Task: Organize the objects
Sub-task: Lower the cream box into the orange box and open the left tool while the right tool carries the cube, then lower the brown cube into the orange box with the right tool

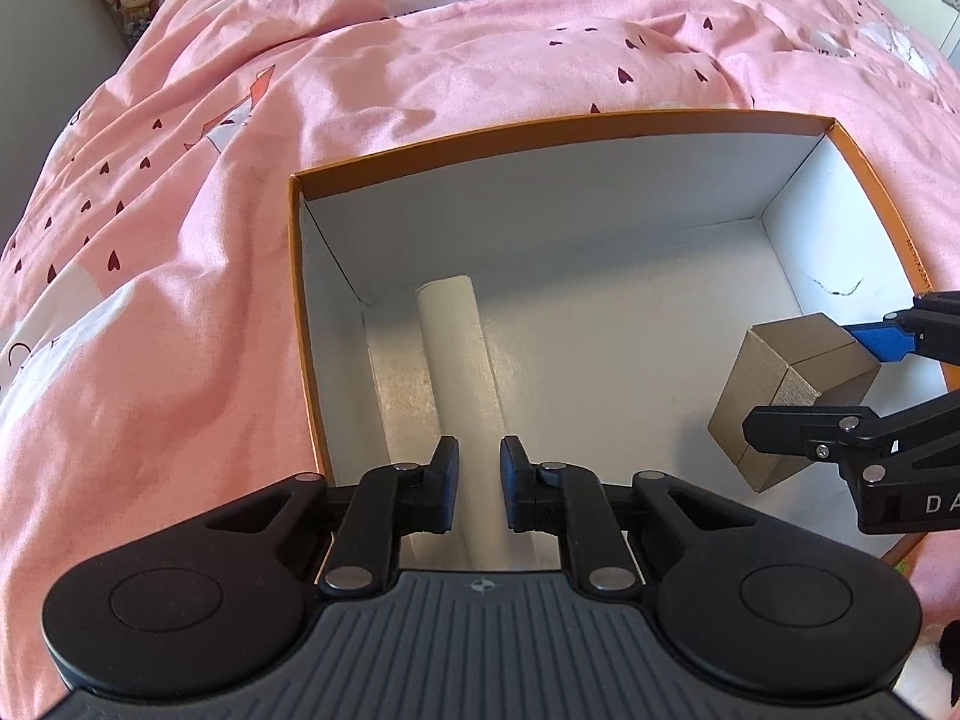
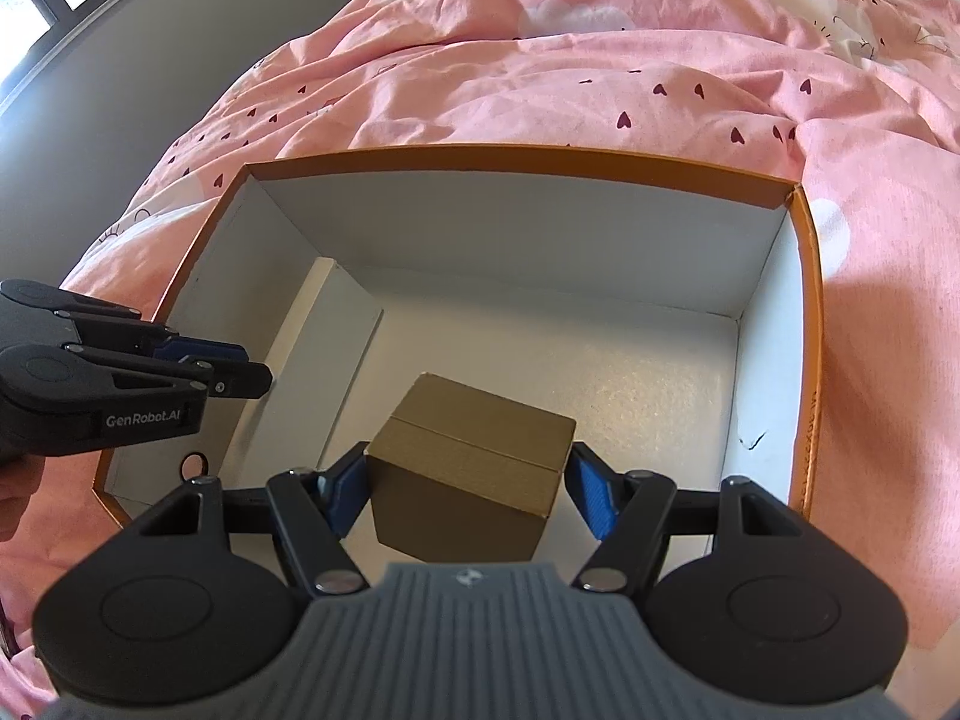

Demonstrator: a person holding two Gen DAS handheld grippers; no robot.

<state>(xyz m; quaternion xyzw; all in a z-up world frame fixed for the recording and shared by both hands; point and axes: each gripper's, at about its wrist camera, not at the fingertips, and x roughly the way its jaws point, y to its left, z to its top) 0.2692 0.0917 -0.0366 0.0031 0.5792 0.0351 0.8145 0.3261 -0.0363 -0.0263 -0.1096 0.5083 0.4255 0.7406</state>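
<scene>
Inside the orange-rimmed box (image 2: 807, 360), right jaws clench a ribbed tan cube (image 2: 468, 468); left jaws stand released.

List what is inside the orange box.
Inside the orange box: a long white box along one wall and a brown box between the right gripper fingers. The floor beneath both is hidden.

Orange box (image 1: 298, 324) on pink duvet (image 1: 150, 312) holds a white box (image 1: 459, 354); right gripper (image 1: 840, 381) clasps a brown box (image 1: 774, 396).
</scene>
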